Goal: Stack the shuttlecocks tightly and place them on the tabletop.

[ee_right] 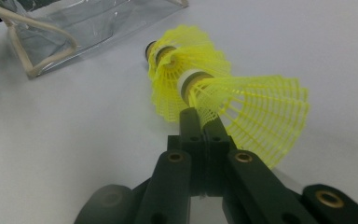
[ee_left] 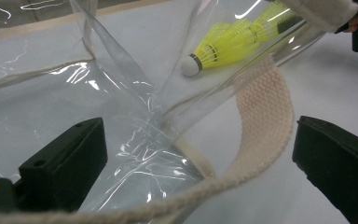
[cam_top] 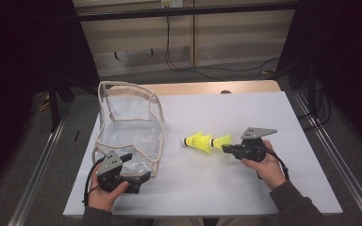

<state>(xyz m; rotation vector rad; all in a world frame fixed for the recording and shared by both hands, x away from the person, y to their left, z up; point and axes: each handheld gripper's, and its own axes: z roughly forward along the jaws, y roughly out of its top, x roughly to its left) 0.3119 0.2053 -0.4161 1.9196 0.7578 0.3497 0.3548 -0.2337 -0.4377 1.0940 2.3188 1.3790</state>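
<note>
Nearest the person, the left gripper point(cam_top: 133, 165) sat at the front corner of the clear plastic bag with cream woven trim point(cam_top: 131, 123), its jaws standing wide apart around the corner and strap, pressing on nothing. To the bag's right, the right gripper point(cam_top: 226, 149) had its jaws clamped together on the skirt rim of the 2 nested yellow plastic shuttlecocks point(cam_top: 206, 141). Their long axis pointed cork-first at the bag, just off its side wall, so the right hand was nearer.

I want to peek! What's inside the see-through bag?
The clear bag looks empty; its plastic shows the white table underneath. The yellow shuttlecocks sit outside, pinched by the right gripper.
</note>
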